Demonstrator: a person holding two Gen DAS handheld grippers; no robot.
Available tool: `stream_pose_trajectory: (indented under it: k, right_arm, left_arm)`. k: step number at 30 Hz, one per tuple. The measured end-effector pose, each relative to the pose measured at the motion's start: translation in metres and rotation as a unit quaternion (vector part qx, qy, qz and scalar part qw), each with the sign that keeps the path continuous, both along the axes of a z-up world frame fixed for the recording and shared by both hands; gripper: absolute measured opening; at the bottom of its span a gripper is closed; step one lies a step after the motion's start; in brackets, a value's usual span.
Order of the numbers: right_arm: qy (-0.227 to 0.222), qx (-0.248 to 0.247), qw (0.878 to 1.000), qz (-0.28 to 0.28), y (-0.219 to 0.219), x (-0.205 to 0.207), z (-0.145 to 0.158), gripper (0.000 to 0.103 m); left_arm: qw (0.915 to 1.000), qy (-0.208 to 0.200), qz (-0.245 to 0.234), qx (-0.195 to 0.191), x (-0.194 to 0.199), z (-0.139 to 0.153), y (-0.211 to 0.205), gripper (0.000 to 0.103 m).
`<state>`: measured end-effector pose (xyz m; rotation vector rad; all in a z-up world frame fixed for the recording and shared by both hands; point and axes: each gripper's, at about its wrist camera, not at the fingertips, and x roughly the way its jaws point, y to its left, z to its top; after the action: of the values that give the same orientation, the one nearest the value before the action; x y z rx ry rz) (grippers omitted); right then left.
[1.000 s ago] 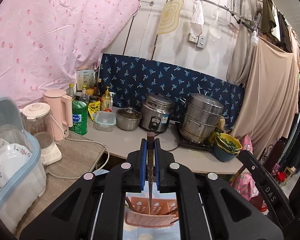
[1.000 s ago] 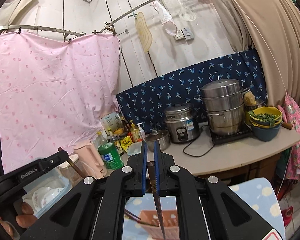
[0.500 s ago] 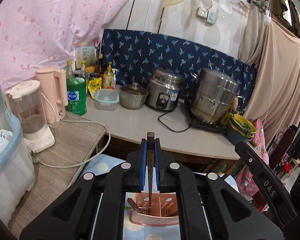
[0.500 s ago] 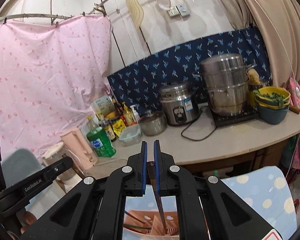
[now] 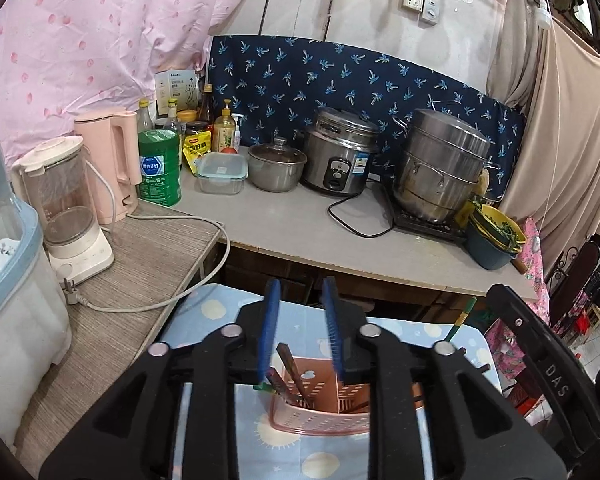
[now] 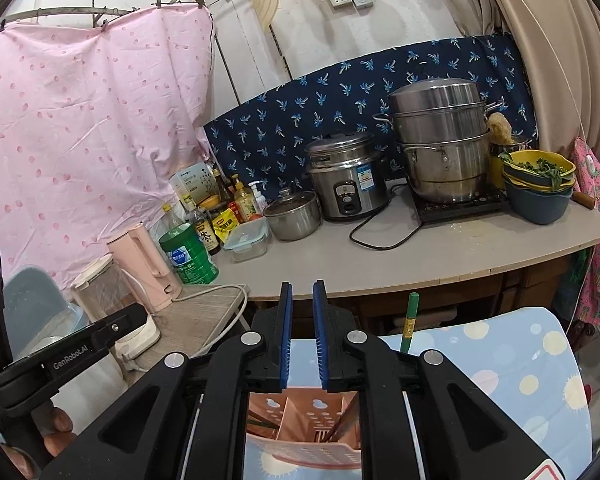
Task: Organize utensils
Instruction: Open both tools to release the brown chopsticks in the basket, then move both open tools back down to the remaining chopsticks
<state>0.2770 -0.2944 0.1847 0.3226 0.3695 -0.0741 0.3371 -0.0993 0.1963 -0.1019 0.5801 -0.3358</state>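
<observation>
We have both grippers poised over the pink holder (image 5: 320, 408), which sits on the blue dotted cloth (image 5: 216, 308) of the small table in front of the counter (image 5: 300, 224). The left gripper (image 5: 299, 332) has its jaws spreading apart, and nothing is pinched between them: the dark-handled utensils (image 5: 294, 372) stand loose in the holder's left compartment, leaning toward the left pad. The right gripper (image 6: 301, 340) is also opening, its gap narrower, and we see nothing between its pads either; through its frame we look down into the holder (image 6: 300, 428), where thin sticks rest in the left and right compartments.

From here, we judge the main risk to be the way out. The utensils lean at an angle, with one handle just beside the left gripper's left pad (image 5: 269, 336). If we pull back on a slant instead of straight up, that pad could catch the handle and drag it out, or tip the light holder on the slippery cloth.

The two grippers are also close together, the left one's body showing in the right wrist view (image 6: 60, 356), so a hasty retreat could knock one against the other.

A green stick (image 6: 409, 320) stands up just beyond the table's far edge in the right wrist view; we cannot tell what it is or what holds it, and a wide sweep of the right gripper could strike it.

We cannot see how deep the sticks sit, so any of them might topple once we leave.
</observation>
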Motion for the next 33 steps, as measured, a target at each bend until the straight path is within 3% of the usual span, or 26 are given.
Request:
stream_pose_trajectory:
  k: [2,8,11,22,33]
  right_arm:
    - [-0.004,0.000,1.000,0.002,0.002,-0.007,0.002,0.017]
    - [-0.008,-0.001,1.000,0.007,0.008,-0.033,0.006,0.018]
    - [-0.010,-0.007,1.000,0.011,0.014,-0.052,0.003,0.025]
    - [0.027,-0.016,0.999,0.026,0.035,-0.118,-0.029,0.029]
    - [0.062,-0.014,0.998,0.029,0.053,-0.166,-0.069,0.033]
  left_arm:
    - [1.0000,-0.007,0.005,0.003,-0.006,0.002,0.001,0.039]
    - [0.9997,-0.018,0.003,0.014,-0.029,0.006,0.006,0.049]
    - [0.9995,-0.021,0.001,0.023,-0.044,0.006,0.008,0.054]
    - [0.9985,-0.016,-0.001,0.052,-0.099,-0.011,0.017,0.055]
    - [0.9970,0.021,0.007,0.074,-0.140,-0.050,0.033,0.055]
